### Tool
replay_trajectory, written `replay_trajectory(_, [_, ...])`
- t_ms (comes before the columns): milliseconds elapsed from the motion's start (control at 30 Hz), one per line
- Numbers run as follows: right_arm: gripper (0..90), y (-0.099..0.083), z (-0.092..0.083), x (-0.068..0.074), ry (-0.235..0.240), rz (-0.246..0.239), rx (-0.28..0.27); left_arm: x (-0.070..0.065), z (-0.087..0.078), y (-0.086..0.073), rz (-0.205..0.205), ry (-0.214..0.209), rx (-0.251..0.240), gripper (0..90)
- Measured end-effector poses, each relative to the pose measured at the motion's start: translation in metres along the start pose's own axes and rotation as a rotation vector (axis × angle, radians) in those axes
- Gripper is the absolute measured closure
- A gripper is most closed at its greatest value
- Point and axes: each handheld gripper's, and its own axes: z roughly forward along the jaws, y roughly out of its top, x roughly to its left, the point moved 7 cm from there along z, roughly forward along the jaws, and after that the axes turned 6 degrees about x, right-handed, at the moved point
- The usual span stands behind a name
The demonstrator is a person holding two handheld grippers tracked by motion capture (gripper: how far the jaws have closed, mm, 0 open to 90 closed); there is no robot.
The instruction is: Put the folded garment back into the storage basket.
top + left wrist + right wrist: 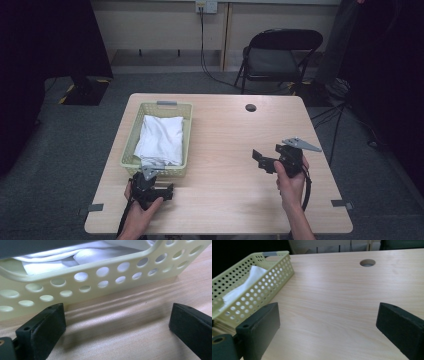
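We work at a pale wooden table [225,165] with a round cable hole [250,107], on grey carpet; a black folding chair [280,55] stands behind it. Our left gripper [150,187], jaws apart, sits just beside the perforated basket [131,150] holding the folded white cloth [161,137]. Our right gripper [265,161] hovers well apart, jaws spread. We see no readable writing.

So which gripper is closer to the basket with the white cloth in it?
Left. The left gripper sits just in front of the basket, at its near wall. The right gripper is farther off, over bare table to the basket's right.
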Motion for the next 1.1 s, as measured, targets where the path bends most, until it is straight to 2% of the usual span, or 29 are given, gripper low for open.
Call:
replay_trajectory(300, [4.9,-0.022,0.002,-0.015,-0.068,0.003,0.043,0.000,0.000,0.000,0.000,0.000,0.000,0.1])
replay_trajectory(500, [5.3,-0.037,0.008,-0.020,-0.095,0.016,0.064,0.000,0.000,0.000,0.000,0.000,0.000,0.1])
replay_trajectory(667, [5.3,-0.047,0.015,-0.023,-0.129,0.005,0.093,0.000,0.000,0.000,0.000,0.000,0.000,0.2])
replay_trajectory(1000, [5.0,-0.075,0.037,-0.033,-0.219,-0.005,0.189,0.000,0.000,0.000,0.000,0.000,0.000,0.1])
replay_trajectory(1100, [5.1,-0.083,0.042,-0.037,-0.270,-0.021,0.211,0.000,0.000,0.000,0.000,0.000,0.000,0.1])
